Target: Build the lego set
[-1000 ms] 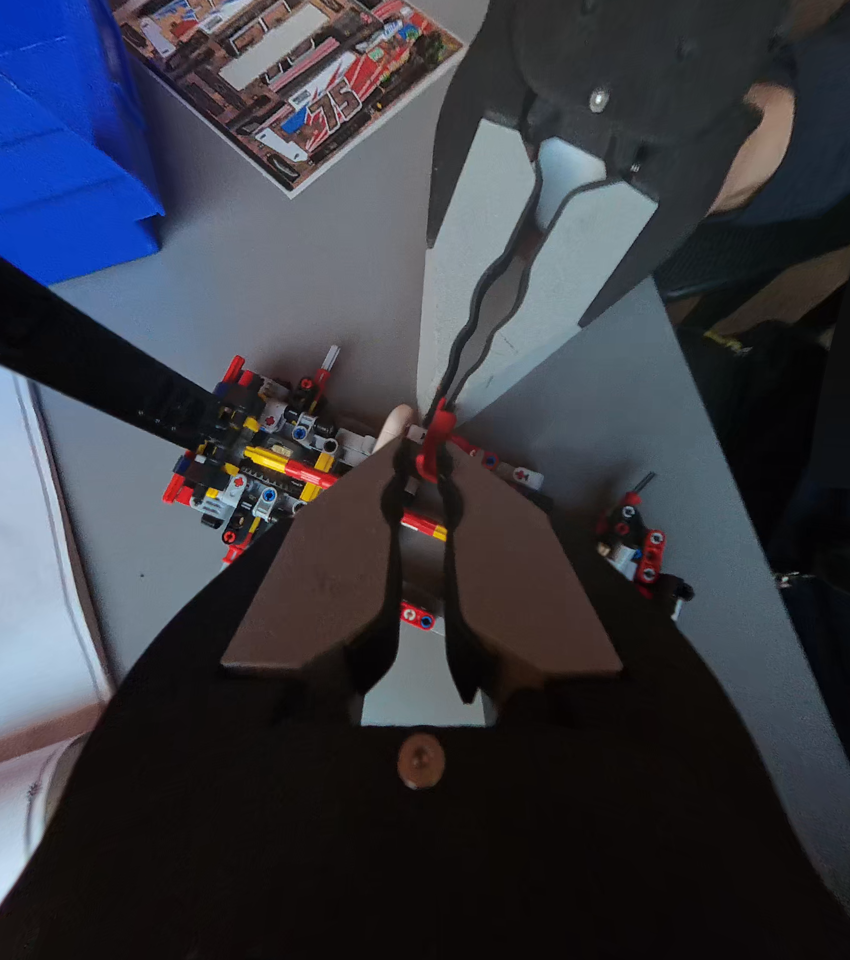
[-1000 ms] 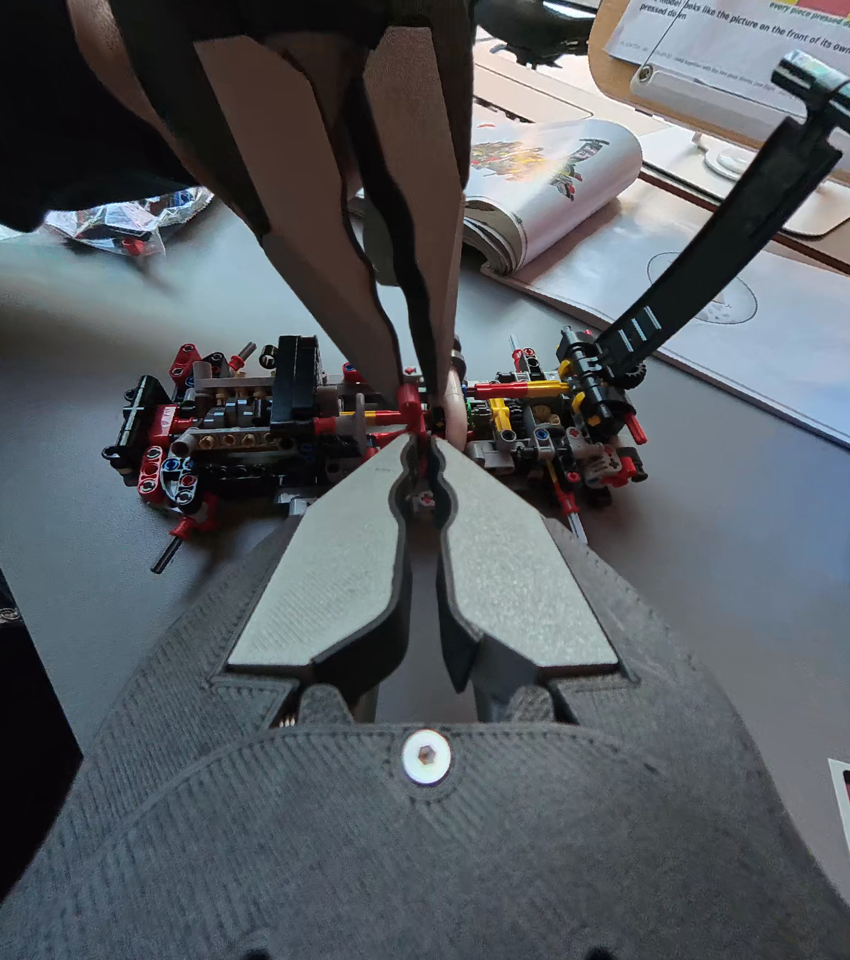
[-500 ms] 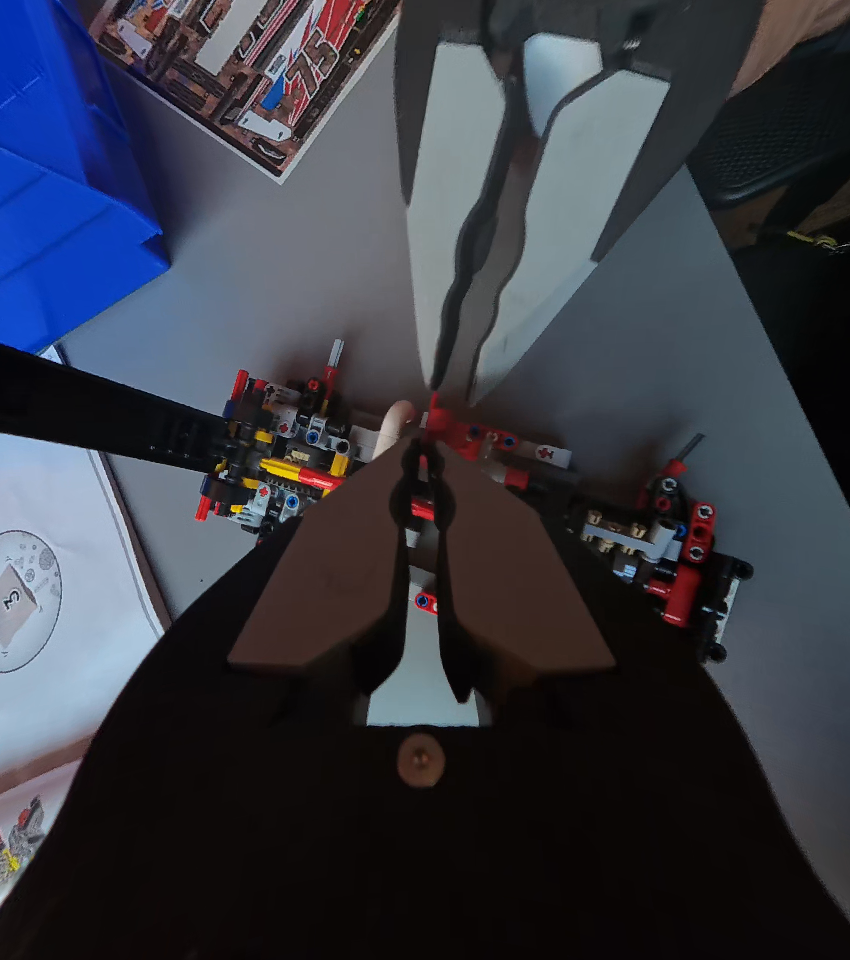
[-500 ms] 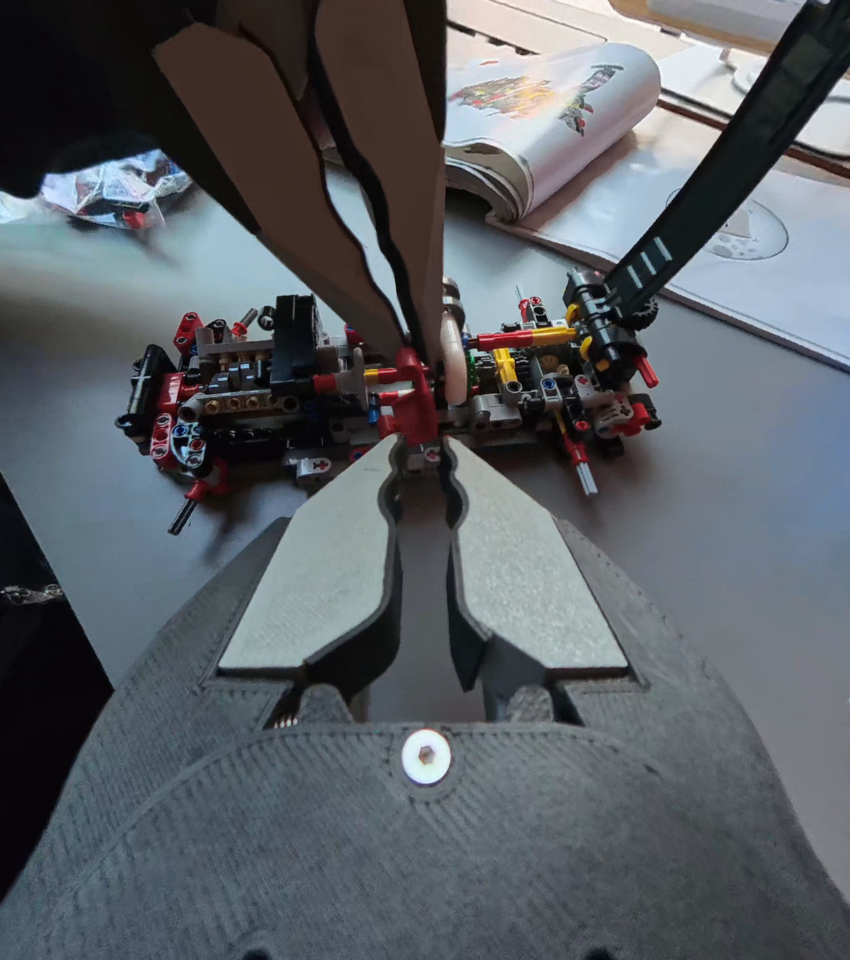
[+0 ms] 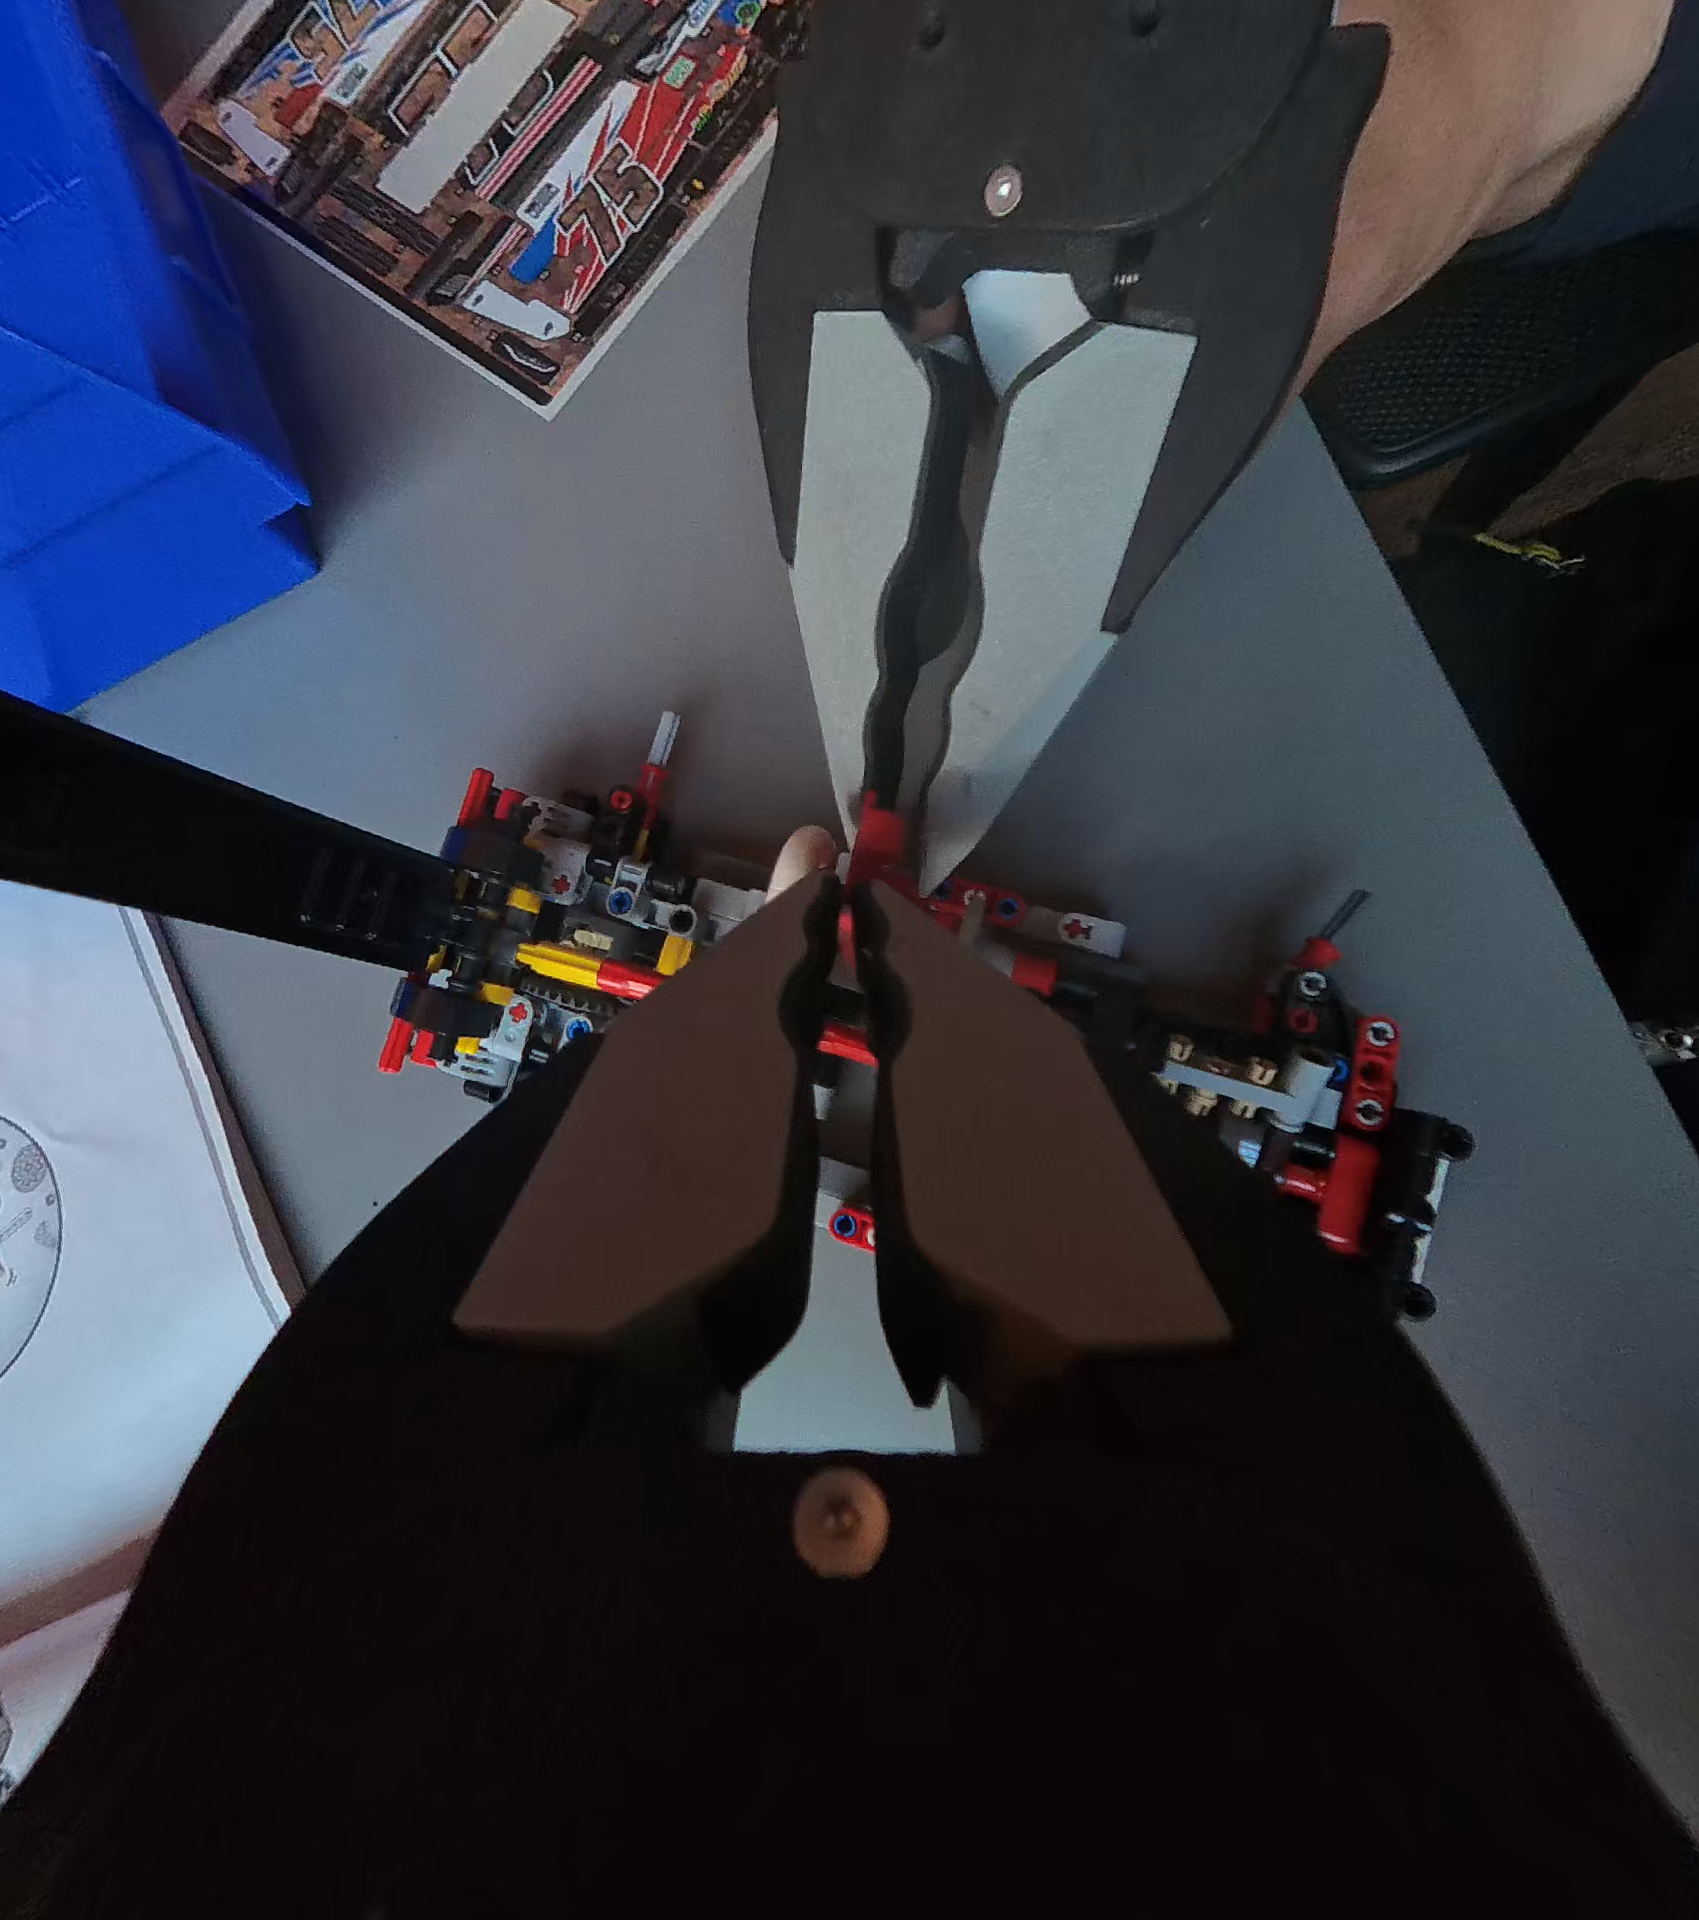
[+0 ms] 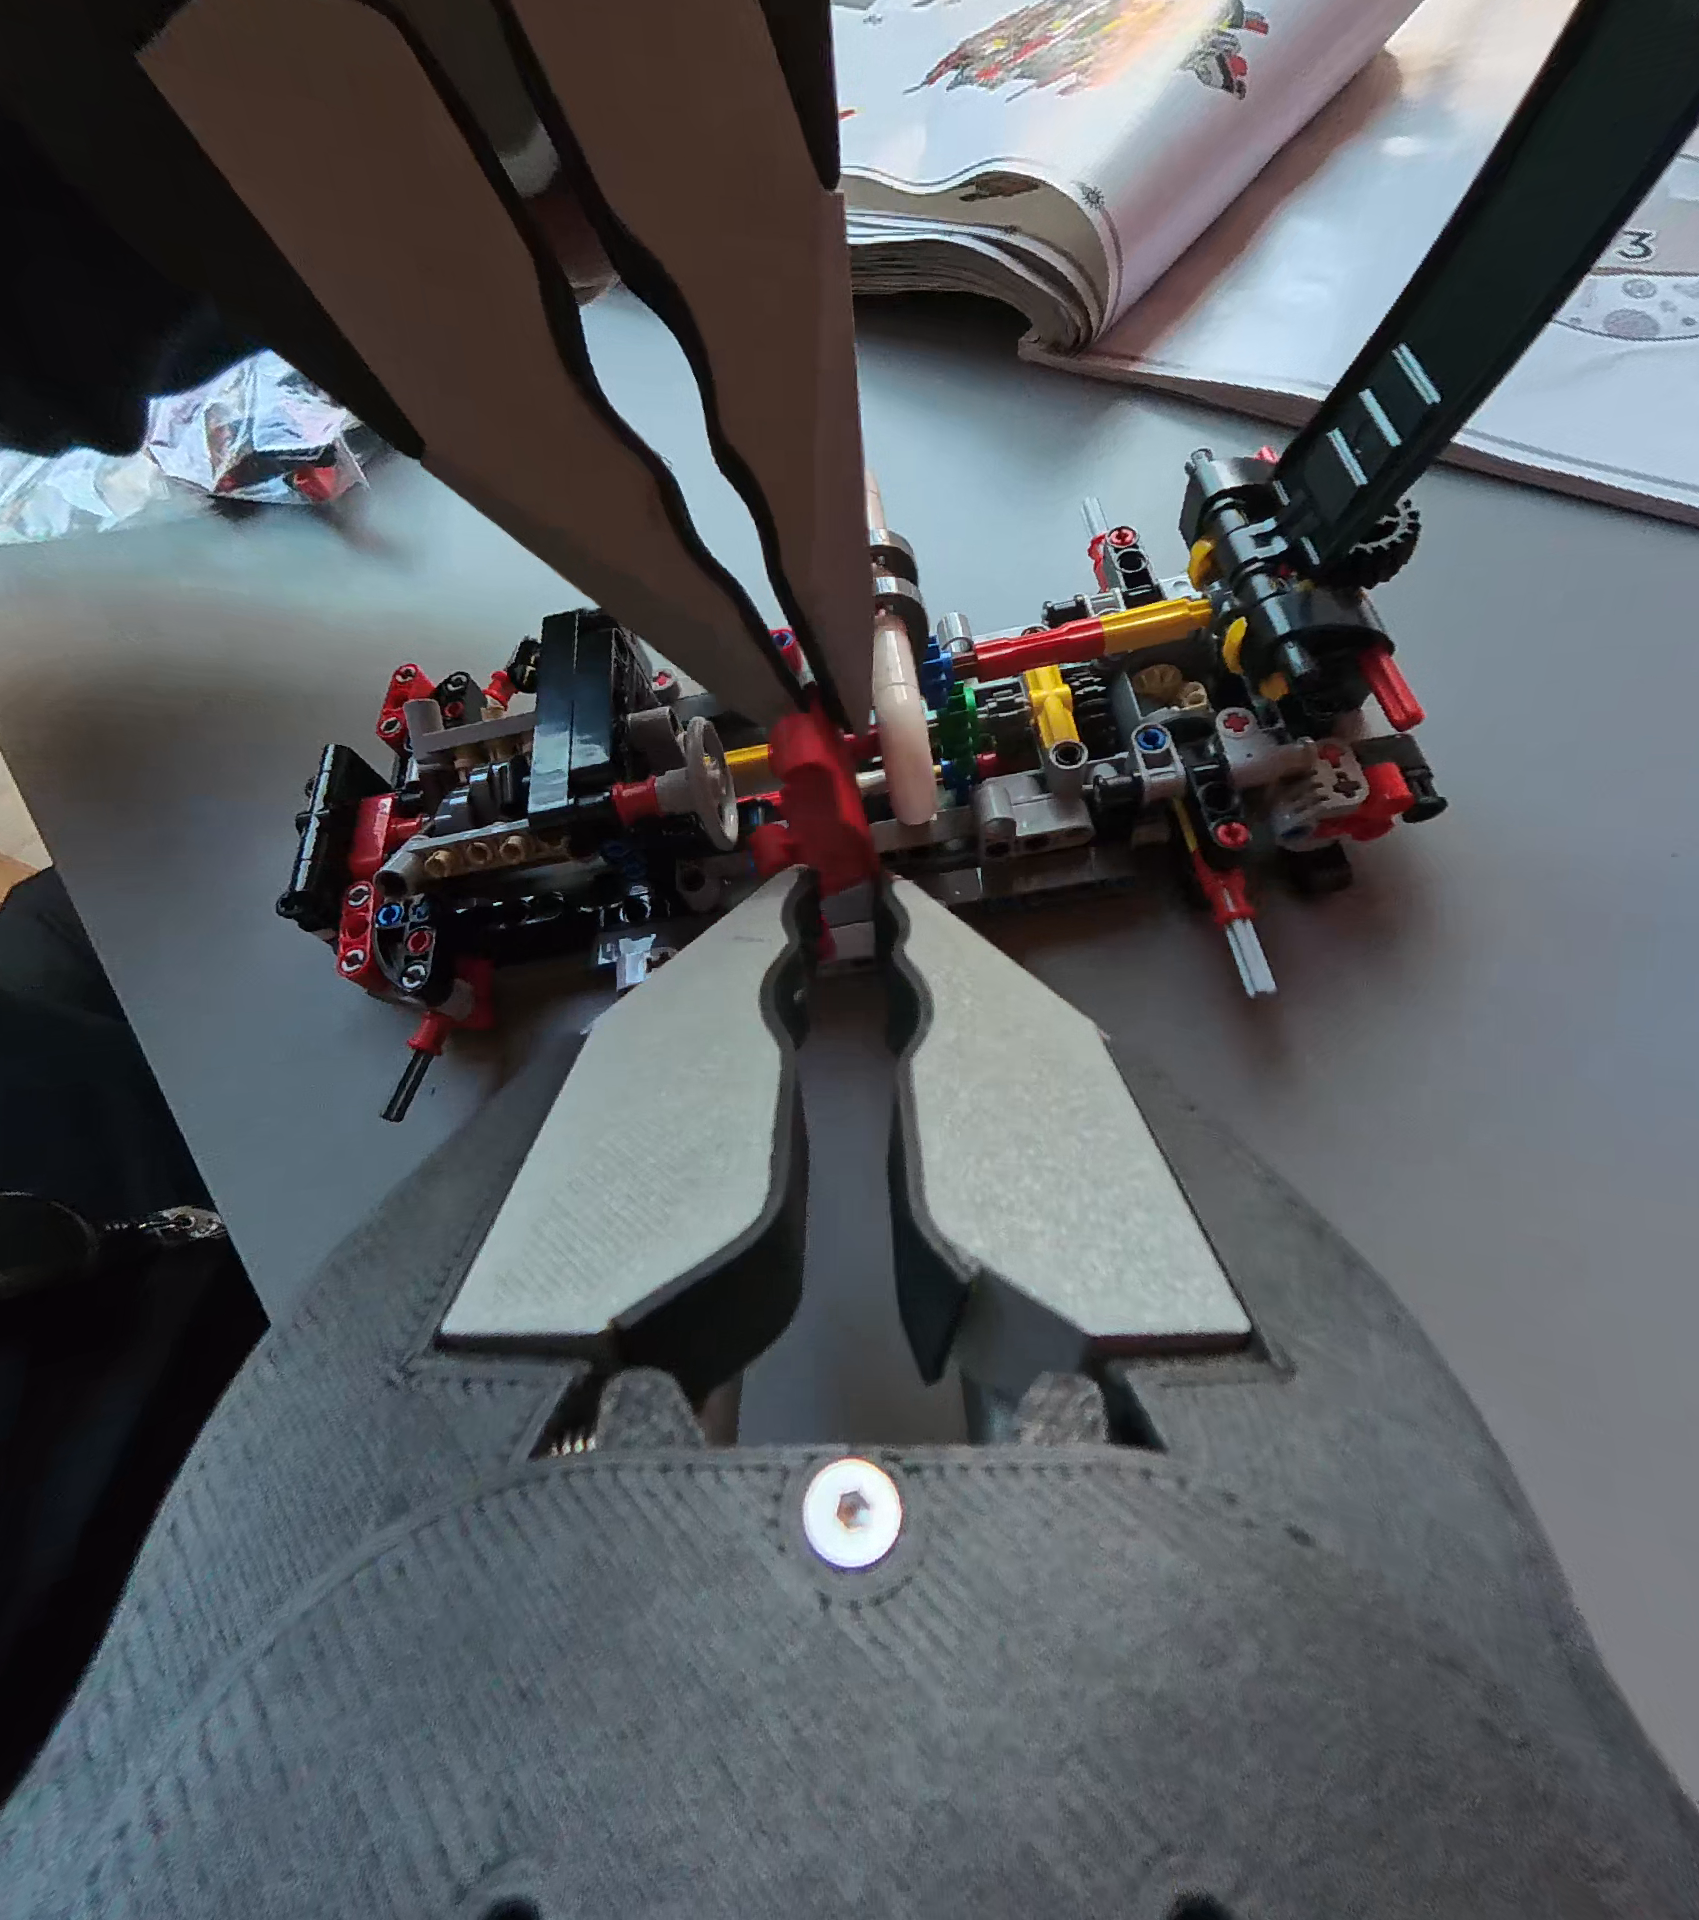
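The model [image 6: 1032,769] was glossy hard plastic, its red piece [image 6: 819,800] smooth. The counter [image 6: 1447,1091] looked matt and smooth. The right hand-held gripper [image 6: 845,904] had ribbed, matt plastic and grainy grey fingers [image 6: 679,1143]. The booklet [image 6: 1188,156] was paper, the bin [image 5: 45,416] shiny blue plastic, the bag [image 6: 201,457] crinkled film.

Left wrist view: steeply down, close above multicoloured brick-built plastic vehicle chassis [image 5: 928,997] at frame centre. Right wrist view: opposite side, lower slant, equally close. Shared: chassis [image 6: 876,790], grey tabletop [image 5: 512,582], open instruction booklet [image 6: 1188,177] upper right.
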A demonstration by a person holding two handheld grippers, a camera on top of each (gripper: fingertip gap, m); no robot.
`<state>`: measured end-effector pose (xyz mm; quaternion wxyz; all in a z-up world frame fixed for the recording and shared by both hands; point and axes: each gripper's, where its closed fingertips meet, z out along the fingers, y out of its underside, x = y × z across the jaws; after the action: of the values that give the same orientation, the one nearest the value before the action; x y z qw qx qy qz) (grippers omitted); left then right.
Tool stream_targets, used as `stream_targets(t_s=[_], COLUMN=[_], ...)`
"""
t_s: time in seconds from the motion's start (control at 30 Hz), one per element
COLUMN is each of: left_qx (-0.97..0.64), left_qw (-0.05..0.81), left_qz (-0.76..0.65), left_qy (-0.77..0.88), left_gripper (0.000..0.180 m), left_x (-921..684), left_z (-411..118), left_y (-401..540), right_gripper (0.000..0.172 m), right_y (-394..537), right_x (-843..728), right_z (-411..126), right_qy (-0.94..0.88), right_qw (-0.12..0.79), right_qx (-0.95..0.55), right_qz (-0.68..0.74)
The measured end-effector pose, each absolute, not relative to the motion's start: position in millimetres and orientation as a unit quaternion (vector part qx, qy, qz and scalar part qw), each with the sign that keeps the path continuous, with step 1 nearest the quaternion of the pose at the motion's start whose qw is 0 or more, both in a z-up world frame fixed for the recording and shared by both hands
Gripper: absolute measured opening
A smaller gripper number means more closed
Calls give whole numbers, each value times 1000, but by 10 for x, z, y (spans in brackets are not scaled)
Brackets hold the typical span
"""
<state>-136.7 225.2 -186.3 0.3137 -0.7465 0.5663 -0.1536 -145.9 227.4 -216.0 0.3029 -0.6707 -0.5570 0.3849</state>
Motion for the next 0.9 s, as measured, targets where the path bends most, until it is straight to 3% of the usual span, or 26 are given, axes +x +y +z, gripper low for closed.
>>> stream_targets(t_s=[0.03,0.4,0.53,0.67,0.9], left_qx=[-746,-759,-782,-803,-818], left_qw=[318,325,325,297,221], left_qz=[-157,-186,-181,-243,-262], left_qy=[564,533,500,457,461], left_gripper=[0,0,11,37,40], left_x=[-1359,-1368,-1483,-1579,-1502], left_z=[-1850,-1845,-1780,-1703,-1953], left_y=[2260,2249,2187,1976,1816], right_gripper=[10,1,1,0,0], right_y=[2285,2262,2251,2273,2277], right_x=[-1452,-1449,-1421,-1422,-1464], right_z=[-2165,-2113,-2164,-2196,-2196], right_qy=[-555,-535,-535,-539,-545], right_qw=[303,270,264,273,283], right_qx=[-673,-673,-685,-689,-684], right_qz=[384,433,419,401,393])
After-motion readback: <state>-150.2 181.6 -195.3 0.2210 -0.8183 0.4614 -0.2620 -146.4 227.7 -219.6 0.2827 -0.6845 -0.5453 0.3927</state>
